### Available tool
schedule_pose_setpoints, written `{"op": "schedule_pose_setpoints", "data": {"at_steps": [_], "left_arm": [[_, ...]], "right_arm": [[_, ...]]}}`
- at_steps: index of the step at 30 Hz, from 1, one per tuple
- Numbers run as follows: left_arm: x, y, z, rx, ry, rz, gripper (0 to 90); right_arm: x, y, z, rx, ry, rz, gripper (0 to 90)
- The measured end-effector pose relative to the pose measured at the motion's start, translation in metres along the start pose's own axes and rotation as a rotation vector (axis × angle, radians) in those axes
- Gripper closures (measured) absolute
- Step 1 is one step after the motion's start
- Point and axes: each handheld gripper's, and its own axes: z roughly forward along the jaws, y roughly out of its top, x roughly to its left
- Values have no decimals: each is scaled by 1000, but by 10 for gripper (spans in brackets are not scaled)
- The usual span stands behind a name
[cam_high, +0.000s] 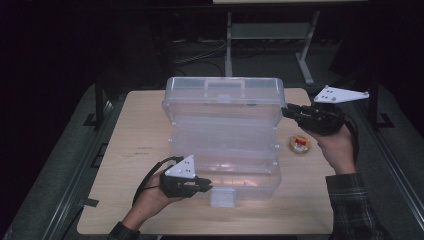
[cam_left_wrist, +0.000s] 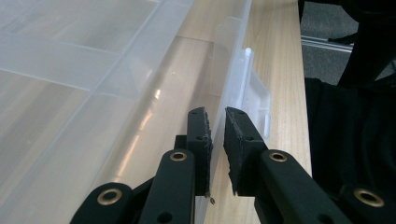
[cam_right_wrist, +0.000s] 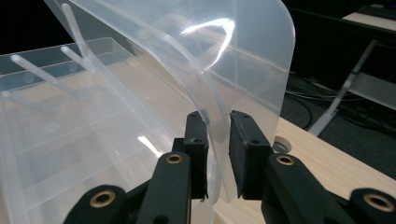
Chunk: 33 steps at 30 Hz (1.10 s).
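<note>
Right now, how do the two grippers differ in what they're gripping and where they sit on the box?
The left gripper sits at the near front of the clear plastic box, jaws either side of the base's front wall beside the latch. The right gripper sits at the far right, jaws either side of the raised lid edge. The left lies low by the table; the right is higher. Both straddle thin clear plastic.

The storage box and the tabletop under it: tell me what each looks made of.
Storage box: clear, glossy plastic, seemingly thin; the wood shows through its walls and its lid carries bright glare. Tabletop: pale wood or wood-look laminate with a matte finish; faint straight grain runs along it, but which of the two stays open.
</note>
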Motion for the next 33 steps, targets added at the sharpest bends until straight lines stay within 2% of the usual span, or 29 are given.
{"op": "schedule_pose_setpoints", "data": {"at_steps": [7,17,33], "left_arm": [[0,0,0,-2,2,0,801],[-1,0,0,-10,-1,-10,802],[0,-1,0,-13,-5,-12,804]], "right_arm": [[1,2,2,0,-41,-16,796],[-1,5,8,-11,-82,-10,813],[-11,9,17,-18,-88,23,825]]}}
